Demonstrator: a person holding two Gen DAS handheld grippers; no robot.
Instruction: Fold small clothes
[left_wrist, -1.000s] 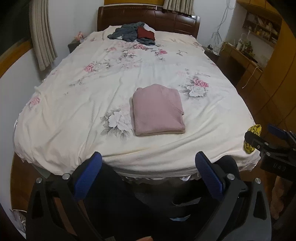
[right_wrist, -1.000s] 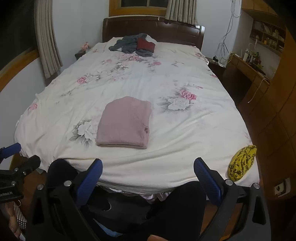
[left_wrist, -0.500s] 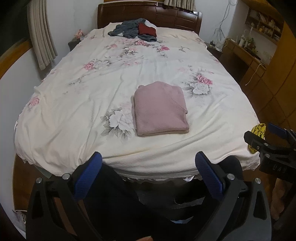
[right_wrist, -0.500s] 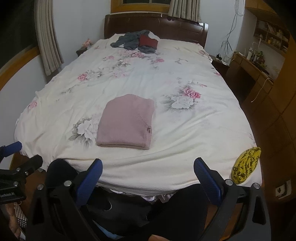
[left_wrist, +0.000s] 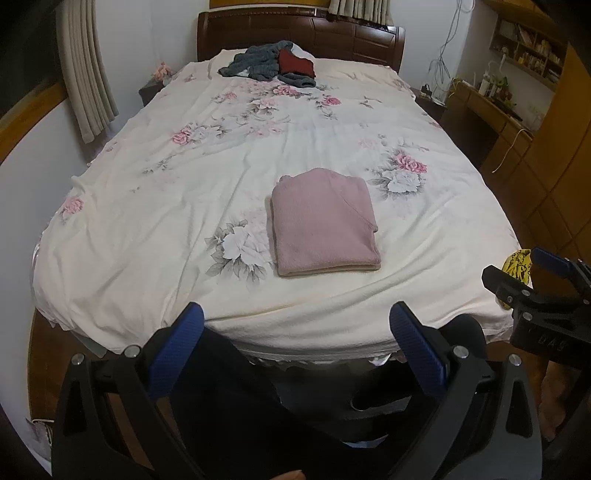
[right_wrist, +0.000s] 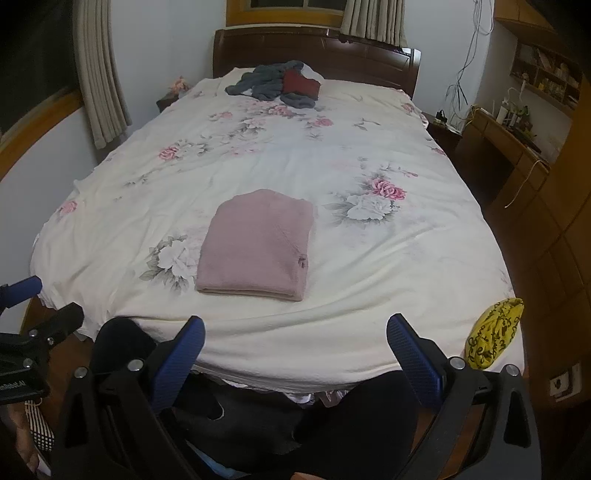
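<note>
Unfolded clothes pile (left_wrist: 271, 66) by headboard (left_wrist: 332, 35)

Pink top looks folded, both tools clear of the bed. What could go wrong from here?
1. The unfolded pile lies far off by the headboard; leaning across could drag the sheet and disturb the pink top.
2. Both tools, left and right, are open and empty near the bed's foot edge; a low reach might snag the sheet there.
3. The yellow item sits at the corner and could get knocked off.

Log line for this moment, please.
folded pink knit garment flat on floral bedsheet | left gripper open, empty | right gripper open, empty | unfolded grey-red clothes pile by headboard
</note>
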